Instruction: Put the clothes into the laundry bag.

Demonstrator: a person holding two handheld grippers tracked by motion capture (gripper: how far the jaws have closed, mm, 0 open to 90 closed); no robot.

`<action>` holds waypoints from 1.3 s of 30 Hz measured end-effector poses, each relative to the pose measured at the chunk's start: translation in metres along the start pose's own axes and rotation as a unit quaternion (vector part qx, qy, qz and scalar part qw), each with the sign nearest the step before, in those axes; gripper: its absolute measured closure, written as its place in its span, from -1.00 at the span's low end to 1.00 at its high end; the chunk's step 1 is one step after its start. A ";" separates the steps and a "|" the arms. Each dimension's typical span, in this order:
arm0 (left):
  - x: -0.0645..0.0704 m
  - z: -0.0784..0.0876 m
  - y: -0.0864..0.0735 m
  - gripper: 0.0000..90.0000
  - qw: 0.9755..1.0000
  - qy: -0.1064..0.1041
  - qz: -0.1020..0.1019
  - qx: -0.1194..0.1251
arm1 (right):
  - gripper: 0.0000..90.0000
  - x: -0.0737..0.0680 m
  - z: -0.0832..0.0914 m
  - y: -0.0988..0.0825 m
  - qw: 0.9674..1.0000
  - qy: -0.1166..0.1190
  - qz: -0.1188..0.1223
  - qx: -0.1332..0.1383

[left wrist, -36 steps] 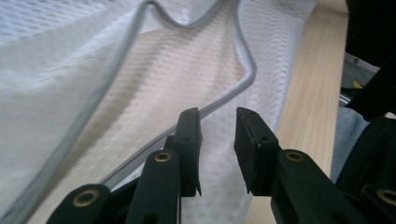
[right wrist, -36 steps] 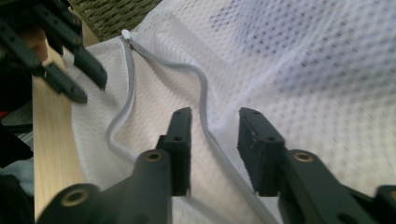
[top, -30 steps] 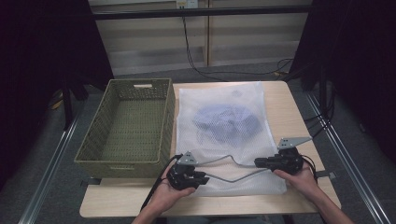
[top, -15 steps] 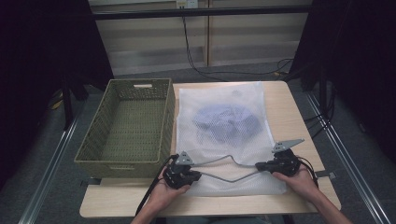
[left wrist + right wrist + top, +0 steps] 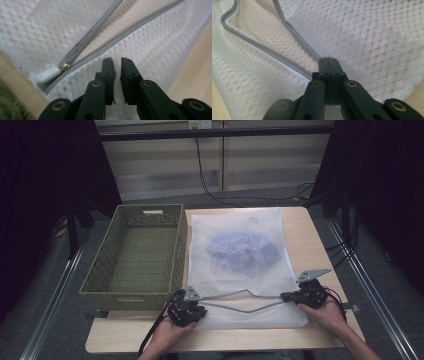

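Dark room, grey floor, black cables trailing behind a light wood desk [image 5: 320, 245]. Going left to right: olive woven basket [image 5: 137, 255] sits on the desk's left part, its right wall touching or just beside the white mesh laundry bag [image 5: 240, 270]. Bag lies flat over the desk's middle and right, bluish garment [image 5: 242, 252] bunched inside its upper half. Grey zipper [image 5: 240, 297] runs across the bag's near end, partly open, its 2 edges spread in a gap.

Left tongs [image 5: 189, 312] rest at the bag's near left corner, held by the left hand [image 5: 170, 330]. In the left gripper view the left tongs [image 5: 117, 63] stand a slim gap apart over the mesh below the zipper; the jaws closed and then have just been easing open again; cannot tell if mesh is pinched. White zipper pull [image 5: 50, 73] lies left of the jaws, at the zipper's end, not touched by them.

Right tongs [image 5: 289, 296] sit at the bag's near right side, in the right hand [image 5: 325, 307]. In the right gripper view the right tongs [image 5: 328, 61] are pressed together, clamped on the mesh bag fabric right at the grey zipper edge [image 5: 294, 32].
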State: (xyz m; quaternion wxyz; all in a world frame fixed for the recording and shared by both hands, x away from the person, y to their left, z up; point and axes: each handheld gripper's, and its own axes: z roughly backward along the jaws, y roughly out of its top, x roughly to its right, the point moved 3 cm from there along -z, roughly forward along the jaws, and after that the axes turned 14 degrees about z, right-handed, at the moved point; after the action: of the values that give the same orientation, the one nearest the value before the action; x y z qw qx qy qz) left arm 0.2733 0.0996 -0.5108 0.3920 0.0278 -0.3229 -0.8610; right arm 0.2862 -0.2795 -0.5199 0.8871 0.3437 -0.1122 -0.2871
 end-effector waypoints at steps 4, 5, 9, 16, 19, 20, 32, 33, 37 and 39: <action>-0.009 0.009 -0.009 0.72 1.000 0.007 0.010 -0.001 | 1.00 0.003 0.007 -0.007 1.000 -0.016 -0.002 -0.003; -0.011 0.011 -0.010 0.72 1.000 0.010 0.010 0.000 | 1.00 0.003 0.009 -0.009 1.000 -0.022 -0.004 -0.007; -0.018 0.018 -0.015 0.72 1.000 0.008 0.016 -0.004 | 1.00 0.003 0.014 -0.013 0.999 -0.036 -0.001 -0.013; -0.019 0.020 -0.018 0.72 1.000 0.003 0.016 -0.008 | 1.00 0.003 0.019 -0.018 0.999 -0.045 -0.009 -0.015; -0.019 0.019 -0.018 0.72 1.000 0.002 0.019 -0.008 | 1.00 0.000 0.022 -0.021 0.998 -0.054 -0.009 -0.017; -0.019 0.019 -0.018 0.73 1.000 0.002 0.019 -0.008 | 1.00 -0.001 0.022 -0.021 0.998 -0.054 -0.008 -0.018; -0.018 0.018 -0.018 0.70 1.000 -0.008 0.024 0.000 | 1.00 0.000 0.029 -0.029 0.997 -0.057 -0.044 -0.009; -0.018 0.019 -0.018 0.68 1.000 -0.008 0.021 -0.002 | 1.00 0.001 0.029 -0.030 0.998 -0.044 -0.054 0.004; -0.015 0.025 -0.014 0.50 0.999 -0.015 0.022 0.024 | 0.77 0.001 0.032 -0.023 0.995 -0.019 -0.075 0.064; -0.011 0.032 -0.012 0.44 0.998 -0.028 0.023 0.053 | 0.66 0.000 0.036 -0.018 0.993 -0.023 -0.078 0.081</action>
State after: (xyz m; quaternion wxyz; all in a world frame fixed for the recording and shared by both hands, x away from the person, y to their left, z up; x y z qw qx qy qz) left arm 0.2635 0.1296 -0.4946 0.4005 0.0166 -0.3795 -0.8338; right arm 0.2640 -0.3093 -0.5055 0.8283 0.4158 -0.1281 -0.3530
